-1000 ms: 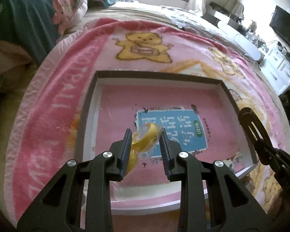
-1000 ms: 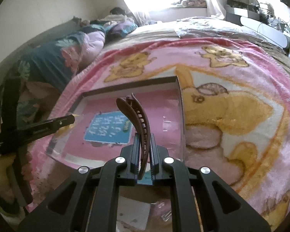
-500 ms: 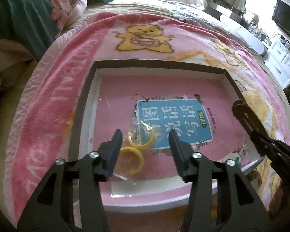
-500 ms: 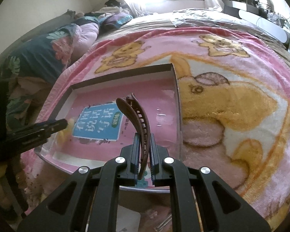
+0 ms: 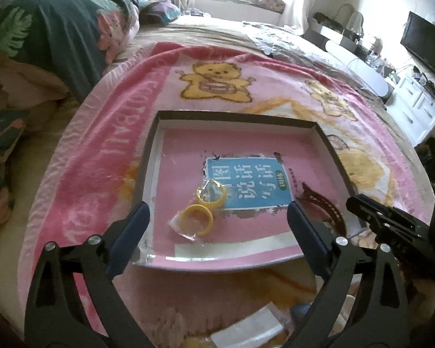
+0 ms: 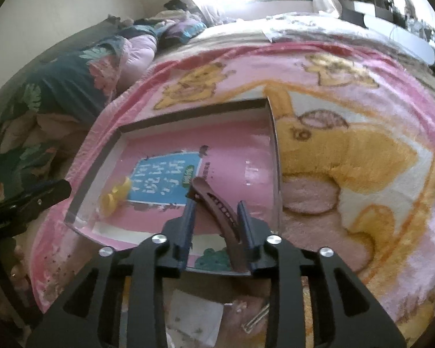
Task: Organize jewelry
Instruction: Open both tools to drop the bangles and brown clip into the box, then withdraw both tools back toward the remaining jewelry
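The left gripper (image 5: pixel 217 220) has its jaws very wide and they are opening at this moment; between them, on the floor of the box, lie two yellow rings (image 5: pixel 203 208) in clear plastic wrapping, and the fingers do not touch them. One ring lies partly on the blue label (image 5: pixel 246 185) with white characters in the middle of the pink floor, the other just in front of it, nearer to the gripper. The box (image 5: pixel 235 113) is shallow, with a dark rim and white inner walls, and it rests on a pink blanket (image 5: pixel 107 150) with yellow bears, spread on a bed. The right gripper (image 6: pixel 216 217) is opening its jaws too, but they are only a little apart. A brown hair clip (image 6: pixel 217 206) stands between them — it leans to the upper left, with its far end over the box floor beside the blue label and its lower part close against the right finger (image 6: pixel 245 220); I cannot tell if that finger still presses it, and the left finger stands clear of it. In the left wrist view the same clip (image 5: pixel 324 206) shows at the right side of the box, with the right gripper's black body (image 5: pixel 391 226) beside it. In the right wrist view the rings (image 6: pixel 114 195) are at the left of the box, near the tip of the left gripper (image 6: pixel 40 195).
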Action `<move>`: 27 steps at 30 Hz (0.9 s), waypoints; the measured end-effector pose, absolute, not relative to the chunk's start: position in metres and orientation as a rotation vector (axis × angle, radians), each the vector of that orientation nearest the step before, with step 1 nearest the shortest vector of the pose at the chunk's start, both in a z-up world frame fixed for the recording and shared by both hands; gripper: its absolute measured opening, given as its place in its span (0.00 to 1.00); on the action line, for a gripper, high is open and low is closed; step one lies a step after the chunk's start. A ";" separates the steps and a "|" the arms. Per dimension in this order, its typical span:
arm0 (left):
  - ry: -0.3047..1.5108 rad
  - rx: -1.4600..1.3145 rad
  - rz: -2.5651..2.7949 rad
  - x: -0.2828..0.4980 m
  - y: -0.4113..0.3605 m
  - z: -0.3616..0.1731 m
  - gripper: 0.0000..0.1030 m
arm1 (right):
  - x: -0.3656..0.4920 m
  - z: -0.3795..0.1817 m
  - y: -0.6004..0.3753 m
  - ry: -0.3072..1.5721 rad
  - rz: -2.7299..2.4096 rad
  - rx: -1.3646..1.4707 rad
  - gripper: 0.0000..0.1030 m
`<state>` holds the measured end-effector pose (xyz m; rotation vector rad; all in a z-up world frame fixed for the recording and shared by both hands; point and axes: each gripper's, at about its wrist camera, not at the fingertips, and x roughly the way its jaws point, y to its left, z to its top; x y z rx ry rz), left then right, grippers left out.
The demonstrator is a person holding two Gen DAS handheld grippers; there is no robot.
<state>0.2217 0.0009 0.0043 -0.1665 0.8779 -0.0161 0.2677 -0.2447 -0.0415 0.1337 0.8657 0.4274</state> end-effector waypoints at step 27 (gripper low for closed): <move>0.715 -0.215 -0.070 0.130 0.006 0.071 0.91 | 0.155 0.072 -0.279 0.608 0.393 0.144 0.85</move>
